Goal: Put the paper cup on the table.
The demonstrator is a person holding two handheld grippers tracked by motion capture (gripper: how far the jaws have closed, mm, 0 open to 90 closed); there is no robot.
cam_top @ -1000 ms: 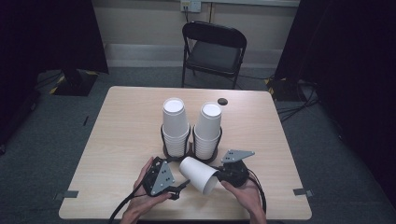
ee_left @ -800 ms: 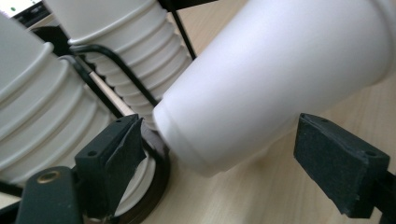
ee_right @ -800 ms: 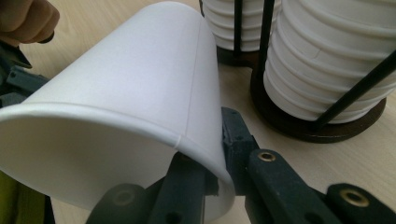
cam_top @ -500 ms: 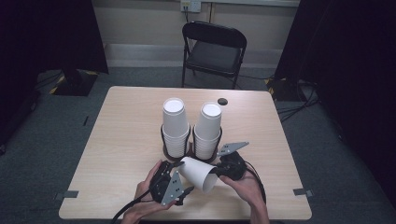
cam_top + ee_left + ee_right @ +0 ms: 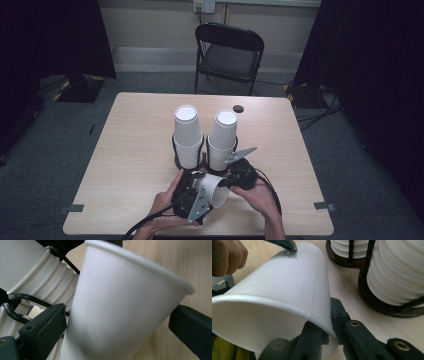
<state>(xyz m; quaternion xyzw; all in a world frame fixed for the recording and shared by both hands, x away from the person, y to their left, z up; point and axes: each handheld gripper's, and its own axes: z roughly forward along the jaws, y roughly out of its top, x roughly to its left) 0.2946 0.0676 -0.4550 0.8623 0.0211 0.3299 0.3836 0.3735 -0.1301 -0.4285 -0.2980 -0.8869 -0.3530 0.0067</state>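
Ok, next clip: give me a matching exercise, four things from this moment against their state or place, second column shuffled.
Things:
1. loose paper cup
2. right gripper
3. left gripper
4. folding chair

States or places:
A. behind the far edge of the table
B. jaws apart on either side of the cup's body, just opened
C. on its side, between both grippers
D. shut on the cup's rim

Pairs: 1-C, 2-D, 3-B, 4-A

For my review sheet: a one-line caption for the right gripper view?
Right gripper pinches the rim of a tilted paper cup beside two cup stacks.
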